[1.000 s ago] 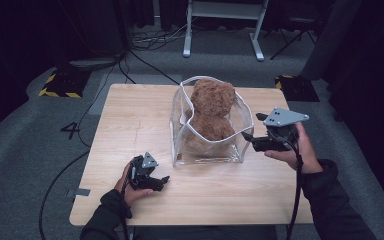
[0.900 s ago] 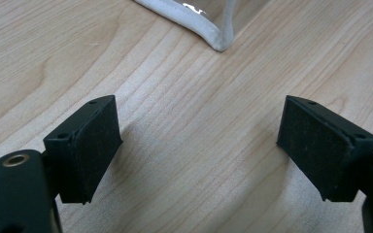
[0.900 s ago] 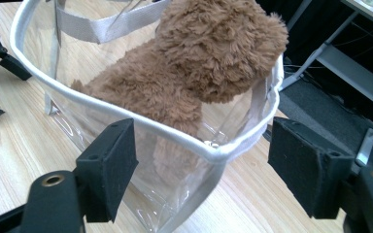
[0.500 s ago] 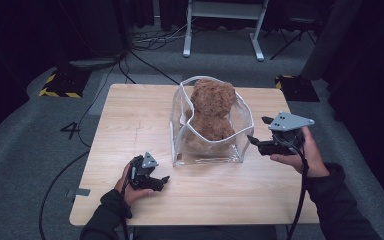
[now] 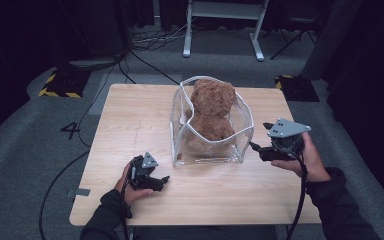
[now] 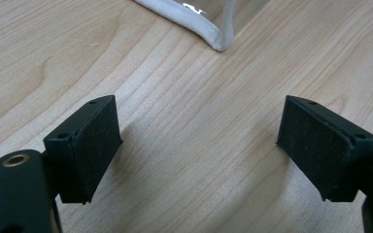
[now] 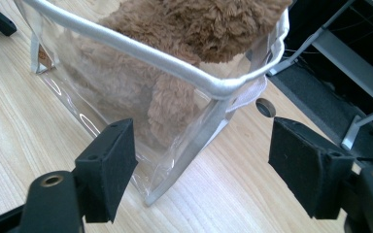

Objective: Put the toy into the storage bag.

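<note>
The surface [image 5: 130, 120] carried a clear bag [image 5: 180, 125] at frame centre, a plush bear [image 5: 212, 107] inside. Both looked light and soft; the white rim [image 7: 141, 51] seemed the firmest hold. The right gripper [image 5: 254, 148] and left gripper [image 5: 166, 179] had fingers spread, empty.

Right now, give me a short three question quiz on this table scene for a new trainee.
1. What sits inside the clear bag?
2. True or false: the right gripper is clamped on the bag's rim.
3. Which gripper is closer to the bag: A left gripper, B right gripper?

Key:
1. A brown plush teddy bear.
2. False; its jaws are open, beside the bag's corner.
3. B.
</note>
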### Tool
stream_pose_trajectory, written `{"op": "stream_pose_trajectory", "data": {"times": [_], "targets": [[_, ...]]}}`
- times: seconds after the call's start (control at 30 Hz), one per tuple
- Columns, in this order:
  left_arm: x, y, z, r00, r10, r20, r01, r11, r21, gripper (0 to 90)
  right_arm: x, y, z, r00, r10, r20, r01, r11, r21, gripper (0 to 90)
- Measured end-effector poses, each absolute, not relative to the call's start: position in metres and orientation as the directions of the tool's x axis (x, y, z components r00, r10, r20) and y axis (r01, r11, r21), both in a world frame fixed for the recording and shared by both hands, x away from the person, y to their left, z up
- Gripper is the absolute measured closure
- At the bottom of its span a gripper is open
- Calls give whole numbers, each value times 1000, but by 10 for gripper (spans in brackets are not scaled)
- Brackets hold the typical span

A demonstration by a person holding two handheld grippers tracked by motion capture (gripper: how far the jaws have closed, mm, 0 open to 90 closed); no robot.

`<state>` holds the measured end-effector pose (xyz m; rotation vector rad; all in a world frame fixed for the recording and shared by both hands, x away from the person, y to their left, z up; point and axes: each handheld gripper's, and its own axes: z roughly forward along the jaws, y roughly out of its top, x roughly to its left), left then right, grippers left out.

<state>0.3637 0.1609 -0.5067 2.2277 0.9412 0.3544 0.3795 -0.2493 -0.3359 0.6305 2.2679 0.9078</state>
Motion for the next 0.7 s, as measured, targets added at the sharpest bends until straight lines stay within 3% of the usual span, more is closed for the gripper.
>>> {"op": "stream_pose_trajectory", "data": {"times": [0.7], "targets": [[364, 161, -507, 700, 714, -15, 529, -504, 683, 157, 385, -264, -369, -692, 633, -346, 267, 670, 693, 263]]}}
